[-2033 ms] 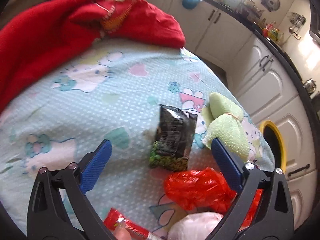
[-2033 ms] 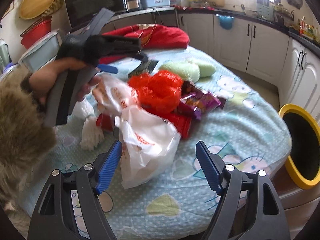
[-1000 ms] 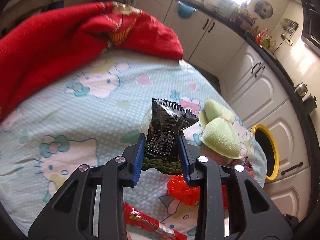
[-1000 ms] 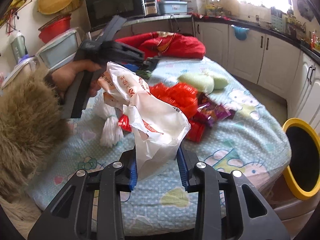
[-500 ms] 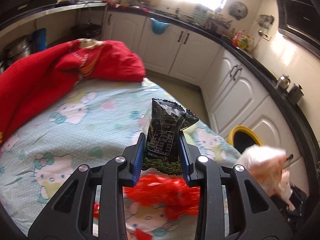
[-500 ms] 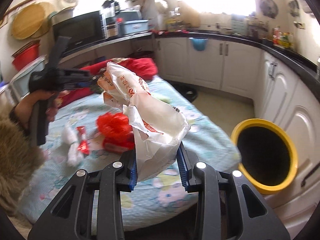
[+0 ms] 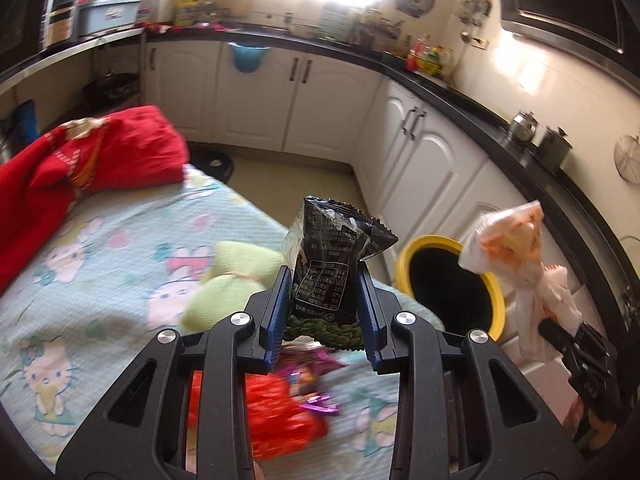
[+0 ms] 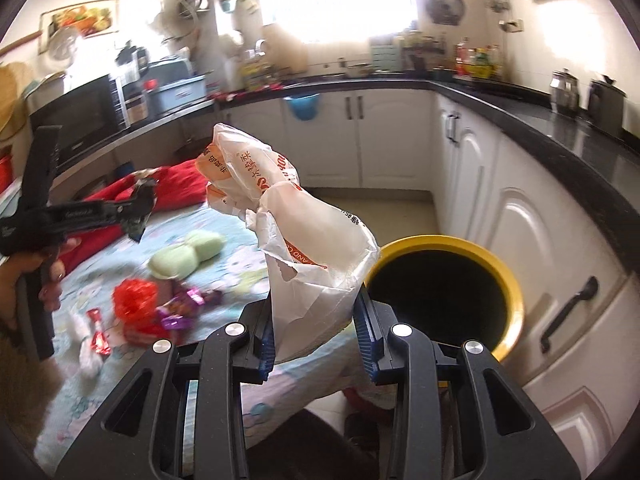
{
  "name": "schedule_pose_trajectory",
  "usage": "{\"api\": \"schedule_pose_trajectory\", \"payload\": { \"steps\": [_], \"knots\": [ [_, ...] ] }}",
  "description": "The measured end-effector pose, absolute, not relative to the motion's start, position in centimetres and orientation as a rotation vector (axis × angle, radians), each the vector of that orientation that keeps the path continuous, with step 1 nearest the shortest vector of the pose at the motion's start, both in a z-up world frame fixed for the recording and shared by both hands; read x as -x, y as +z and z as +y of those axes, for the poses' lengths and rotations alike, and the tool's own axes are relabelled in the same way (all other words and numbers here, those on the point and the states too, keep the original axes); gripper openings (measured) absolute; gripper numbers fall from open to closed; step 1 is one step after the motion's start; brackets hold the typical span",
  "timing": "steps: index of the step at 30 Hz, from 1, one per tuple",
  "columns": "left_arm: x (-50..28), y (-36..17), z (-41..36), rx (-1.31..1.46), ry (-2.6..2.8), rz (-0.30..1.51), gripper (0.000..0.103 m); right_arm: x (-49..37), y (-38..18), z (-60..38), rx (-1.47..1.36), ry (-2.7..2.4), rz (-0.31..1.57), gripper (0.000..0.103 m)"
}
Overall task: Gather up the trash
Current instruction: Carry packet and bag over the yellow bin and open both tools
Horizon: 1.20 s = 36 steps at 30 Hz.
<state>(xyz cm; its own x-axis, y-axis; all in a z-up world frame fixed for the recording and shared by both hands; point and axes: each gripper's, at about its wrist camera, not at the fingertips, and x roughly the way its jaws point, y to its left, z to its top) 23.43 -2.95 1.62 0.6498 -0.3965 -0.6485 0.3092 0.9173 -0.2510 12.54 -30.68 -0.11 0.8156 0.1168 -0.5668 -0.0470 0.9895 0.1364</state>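
White plastic bag (image 8: 304, 248), clamped in the right gripper (image 8: 316, 332) jaws, now sits beside the yellow bin (image 8: 508, 280) at centre right; left gripper (image 7: 324, 320) jaws still pinch the black snack packet (image 7: 328, 268), frame centre.

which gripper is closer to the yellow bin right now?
Right. The right gripper, shut on the white plastic bag, sits beside the yellow bin. The left gripper, holding the black snack packet, is farther back over the table.
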Motion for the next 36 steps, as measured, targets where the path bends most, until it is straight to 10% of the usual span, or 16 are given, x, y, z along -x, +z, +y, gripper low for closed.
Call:
{"api": "schedule_pose_trajectory", "payload": {
  "steps": [36],
  "knots": [
    [-29.3,-6.4,-26.9,-0.087,-0.681,0.913,0.025,-17.4,-12.0,-42.1,-0.365,-0.345,0.796,0.032]
  ]
}}
